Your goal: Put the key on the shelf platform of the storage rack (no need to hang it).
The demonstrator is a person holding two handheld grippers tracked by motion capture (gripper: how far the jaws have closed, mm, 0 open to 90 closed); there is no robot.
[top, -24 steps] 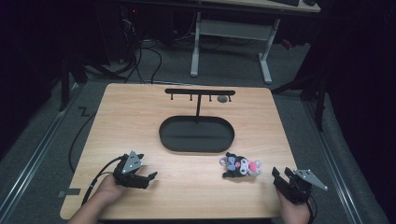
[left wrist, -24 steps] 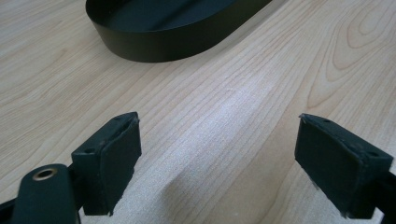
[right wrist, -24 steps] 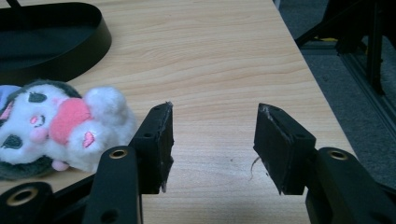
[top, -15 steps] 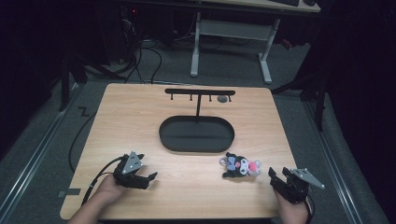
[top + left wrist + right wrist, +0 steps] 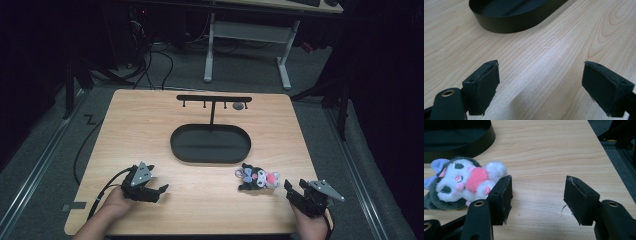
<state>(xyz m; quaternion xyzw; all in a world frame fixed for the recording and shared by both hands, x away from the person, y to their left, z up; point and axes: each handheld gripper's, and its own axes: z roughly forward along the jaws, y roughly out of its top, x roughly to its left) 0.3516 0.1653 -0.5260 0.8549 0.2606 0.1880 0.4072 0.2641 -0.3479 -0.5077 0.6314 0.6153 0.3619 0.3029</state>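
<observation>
A small plush toy point(image 5: 257, 178), black and white with a pink heart and lilac ears, lies on its side on the wooden table, right of centre near the front. My right gripper point(image 5: 296, 192) rests just to its right, open. In the right gripper view the plush toy point(image 5: 464, 182) lies outside the left jaw, against it or nearly so, and only bare wood lies between the jaws of the gripper point(image 5: 537, 188). My left gripper point(image 5: 161, 190) sits at the front left, open over bare wood point(image 5: 540, 75).
A black oval tray point(image 5: 173, 145) stands mid-table, with a black T-shaped rack point(image 5: 214, 99) of hooks rising at its far side. A small grey item point(image 5: 238, 106) hangs on the rack. The tray wall point(image 5: 511, 23) lies ahead of the left gripper. The table's right edge point(image 5: 609, 167) is close.
My right gripper has slid a little to the left, closer to the plush toy. The left gripper and the toy have stayed in place.
</observation>
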